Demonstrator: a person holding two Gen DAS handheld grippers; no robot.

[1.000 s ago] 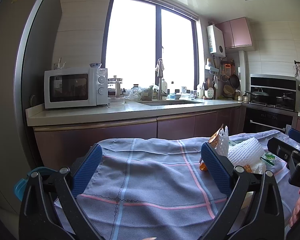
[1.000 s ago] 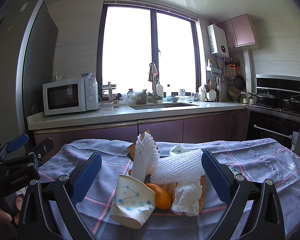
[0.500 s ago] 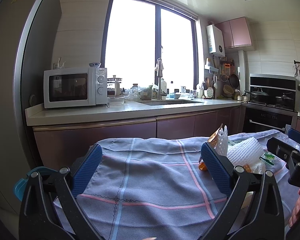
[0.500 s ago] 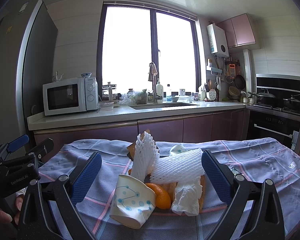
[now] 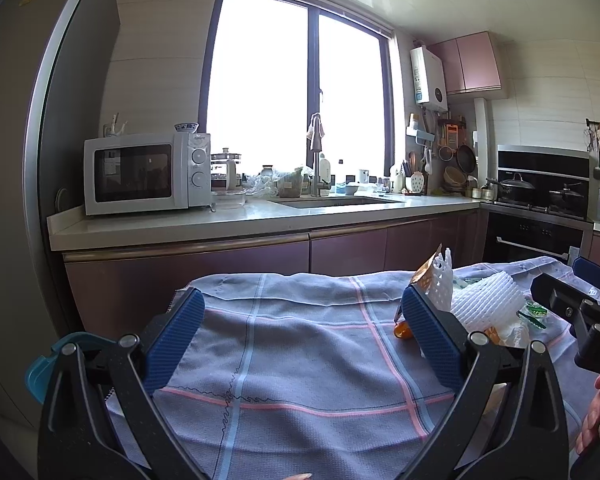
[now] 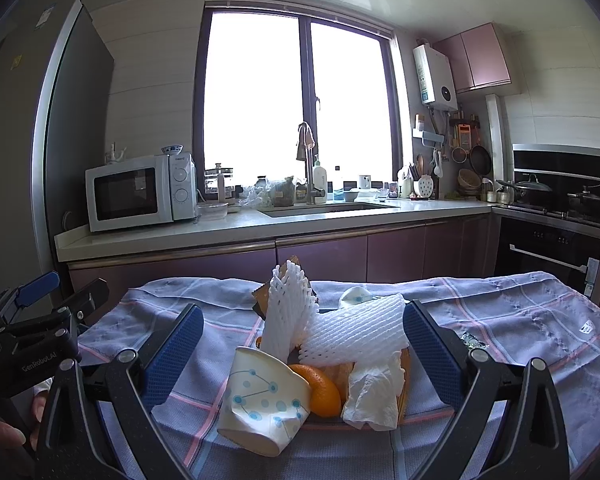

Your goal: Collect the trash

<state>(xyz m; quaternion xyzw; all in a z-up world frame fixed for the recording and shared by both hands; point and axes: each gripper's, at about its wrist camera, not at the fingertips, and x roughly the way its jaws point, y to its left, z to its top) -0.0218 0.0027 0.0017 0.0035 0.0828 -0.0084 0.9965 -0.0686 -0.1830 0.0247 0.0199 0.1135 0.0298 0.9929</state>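
Note:
A heap of trash lies on a checked blue-grey tablecloth (image 6: 520, 320). In the right wrist view it holds a tipped paper cup with blue dots (image 6: 264, 400), orange peel (image 6: 320, 390), a crumpled white tissue (image 6: 374, 394), two white foam fruit nets (image 6: 356, 330) and a brown wrapper (image 6: 266, 298). My right gripper (image 6: 302, 354) is open, its blue pads on either side of the heap. My left gripper (image 5: 302, 334) is open over bare cloth. The heap's foam net (image 5: 486, 306) sits just beyond its right pad.
A kitchen counter (image 5: 260, 220) with a microwave (image 5: 144, 174) and sink runs behind the table. An oven and stove (image 5: 540, 200) stand at the right. A teal bin rim (image 5: 48, 364) shows low at the left. A small foil scrap (image 6: 474, 344) lies on the cloth.

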